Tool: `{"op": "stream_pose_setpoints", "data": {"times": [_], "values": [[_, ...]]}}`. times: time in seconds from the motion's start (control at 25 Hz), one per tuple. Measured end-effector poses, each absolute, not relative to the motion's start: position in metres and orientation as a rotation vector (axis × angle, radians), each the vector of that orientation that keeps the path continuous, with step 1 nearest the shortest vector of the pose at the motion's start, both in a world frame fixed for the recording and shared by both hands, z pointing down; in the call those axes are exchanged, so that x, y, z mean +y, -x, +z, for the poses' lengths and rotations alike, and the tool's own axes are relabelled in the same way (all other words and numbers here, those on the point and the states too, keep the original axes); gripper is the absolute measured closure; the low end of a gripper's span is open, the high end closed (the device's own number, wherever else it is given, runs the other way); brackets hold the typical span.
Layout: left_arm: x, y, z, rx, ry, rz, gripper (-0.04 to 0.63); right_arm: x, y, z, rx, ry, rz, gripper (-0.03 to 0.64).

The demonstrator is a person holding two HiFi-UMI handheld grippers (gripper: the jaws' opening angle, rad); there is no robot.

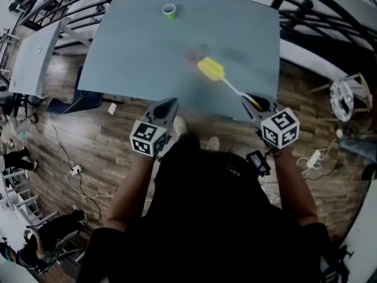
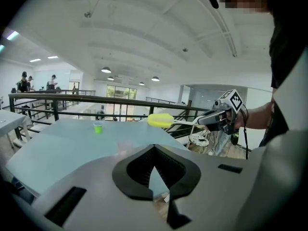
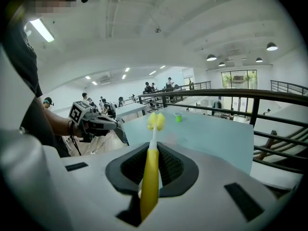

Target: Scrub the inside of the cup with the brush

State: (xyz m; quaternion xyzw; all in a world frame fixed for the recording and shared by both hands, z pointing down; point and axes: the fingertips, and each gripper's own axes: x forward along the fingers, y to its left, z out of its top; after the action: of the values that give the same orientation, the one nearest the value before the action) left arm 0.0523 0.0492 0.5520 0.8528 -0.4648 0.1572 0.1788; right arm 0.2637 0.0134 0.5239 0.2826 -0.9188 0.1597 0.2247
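- Head view: the cup (image 1: 169, 10) is small and green with a pale rim. It stands upright near the far edge of the table (image 1: 135, 58).
- Both grippers sit at the table's near edge, well apart from the cup. My left gripper (image 1: 169, 104) lies almost straight below the cup, and my right gripper (image 1: 254, 102) is further off to the side.
- The brush (image 1: 219, 76) has a yellow head and a white neck. Its long axis slants from my right jaws towards the cup, and its head stops well short.
- Left gripper view: my left jaws are closed together and empty. The cup (image 2: 98, 127) is ahead, a little left of their line, mouth up.
- Judgement: this hand is nearer to the cup and must open to take it.
- Right gripper view: my right jaws are clamped on the brush's yellow handle (image 3: 150, 174). The cup (image 3: 178, 117) is beyond the head, slightly to its right.
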Motion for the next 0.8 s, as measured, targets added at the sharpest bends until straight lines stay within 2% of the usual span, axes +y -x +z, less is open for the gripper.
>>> {"op": "stream_pose_setpoints", "data": {"times": [0.52, 0.8], "values": [[0.101, -0.031, 0.545, -1.361, -2.404, 0.422, 0.591, 0.070, -0.238, 0.533, -2.538, -0.728, 0.479, 0.575], [0.151, -0.003, 0.544, -1.306, -2.444, 0.456, 0.591, 0.115, -0.184, 0.533, -2.535, -0.721, 0.482, 0.575]]}}
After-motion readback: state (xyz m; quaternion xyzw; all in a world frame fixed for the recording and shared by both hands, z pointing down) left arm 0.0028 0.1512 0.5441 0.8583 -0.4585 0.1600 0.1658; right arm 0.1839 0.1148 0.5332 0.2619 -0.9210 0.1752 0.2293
